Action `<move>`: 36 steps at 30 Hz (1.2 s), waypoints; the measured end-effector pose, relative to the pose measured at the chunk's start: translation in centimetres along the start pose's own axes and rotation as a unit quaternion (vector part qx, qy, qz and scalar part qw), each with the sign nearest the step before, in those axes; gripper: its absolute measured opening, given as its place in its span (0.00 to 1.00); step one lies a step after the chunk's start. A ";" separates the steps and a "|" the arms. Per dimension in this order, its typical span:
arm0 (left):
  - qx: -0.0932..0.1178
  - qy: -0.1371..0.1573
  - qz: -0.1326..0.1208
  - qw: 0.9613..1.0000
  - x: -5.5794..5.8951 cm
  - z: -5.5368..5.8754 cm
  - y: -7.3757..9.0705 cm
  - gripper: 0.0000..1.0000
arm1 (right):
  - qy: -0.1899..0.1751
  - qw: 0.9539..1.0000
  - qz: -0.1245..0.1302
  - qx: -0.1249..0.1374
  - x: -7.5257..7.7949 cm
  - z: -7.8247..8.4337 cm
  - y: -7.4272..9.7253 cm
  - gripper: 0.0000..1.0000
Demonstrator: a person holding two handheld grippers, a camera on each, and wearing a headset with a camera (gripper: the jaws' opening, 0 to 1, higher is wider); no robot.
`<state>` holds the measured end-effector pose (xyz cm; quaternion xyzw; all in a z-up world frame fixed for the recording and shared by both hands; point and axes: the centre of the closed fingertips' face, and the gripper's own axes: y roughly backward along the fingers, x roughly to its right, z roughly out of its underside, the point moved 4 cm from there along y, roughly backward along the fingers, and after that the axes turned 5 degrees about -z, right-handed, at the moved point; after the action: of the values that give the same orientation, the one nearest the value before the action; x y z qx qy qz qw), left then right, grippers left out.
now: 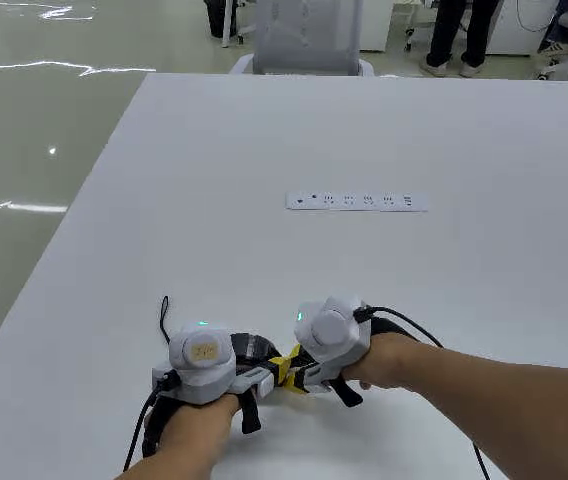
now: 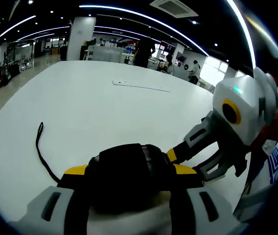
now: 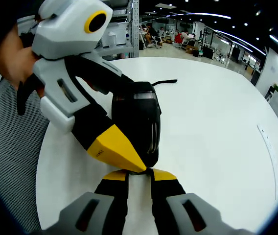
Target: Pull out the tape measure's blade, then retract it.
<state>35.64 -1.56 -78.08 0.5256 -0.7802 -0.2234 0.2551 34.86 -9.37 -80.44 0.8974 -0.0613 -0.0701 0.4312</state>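
Left gripper view shows rounded black tape measure (image 2: 129,171).

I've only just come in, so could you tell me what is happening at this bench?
A person at a white table works two hand-held tongs. The left tongs clamp a black rounded tape measure; the right tongs are closed at its edge, apparently on the blade's tip. No blade is drawn out yet.
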 end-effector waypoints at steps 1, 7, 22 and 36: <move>-0.002 -0.010 0.003 1.000 0.0 -0.1 0.1 0.63 | 0.001 1.000 0.001 0.005 -0.1 -0.1 0.0 0.19; 0.011 -0.045 0.026 0.999 -0.2 -1.4 0.8 0.61 | 0.000 1.000 0.012 0.002 -0.9 0.5 0.5 0.34; 0.027 -0.015 0.095 0.995 -2.6 -1.0 4.4 0.96 | -0.100 0.990 0.082 0.056 -1.8 4.0 5.9 0.67; 0.037 -0.088 0.089 0.991 -6.3 0.8 8.3 0.99 | -0.169 0.966 0.158 0.113 -4.3 9.3 12.9 0.92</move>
<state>31.24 7.27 -74.63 0.4411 -0.8511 -0.2164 0.1852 28.38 -23.76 -75.76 0.8945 -0.2820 -0.1446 0.3155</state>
